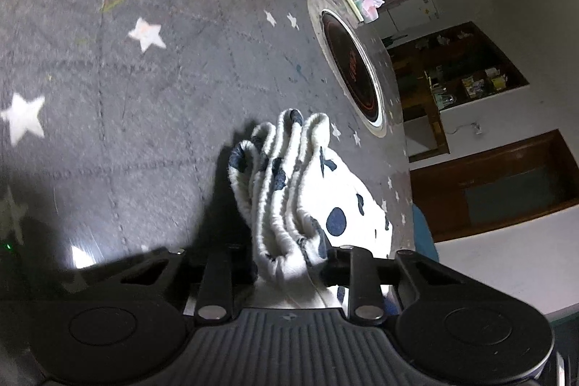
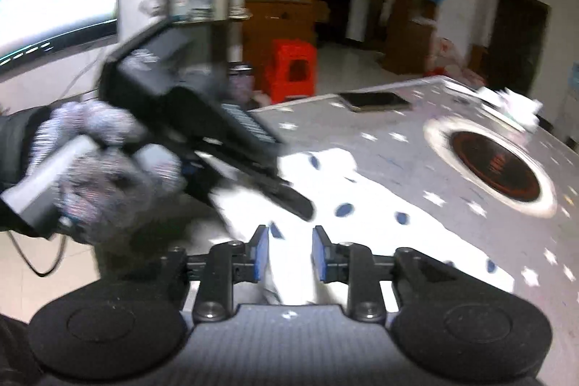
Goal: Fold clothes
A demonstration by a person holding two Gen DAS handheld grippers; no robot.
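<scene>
On starred table (image 1: 108,89), left gripper (image 1: 289,259) pinching bunched dotted garment (image 1: 289,190), right gripper (image 2: 290,254) spread.

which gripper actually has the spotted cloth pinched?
The left gripper: bunched folds of the white spotted cloth sit clamped between its fingers. The right gripper shows bare blue pads, gap open.

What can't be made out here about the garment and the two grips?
- Garment type: the left gripper bunches the white spotted cloth into ridges, so its shape is hidden.
- Left finger pads, left wrist view: covered by cloth.
- Right gripper: open over cloth; motion blur hides any contact.
- Cloth's near end: cut off behind both gripper bodies.
- Hotplate lettering: too small.
</scene>
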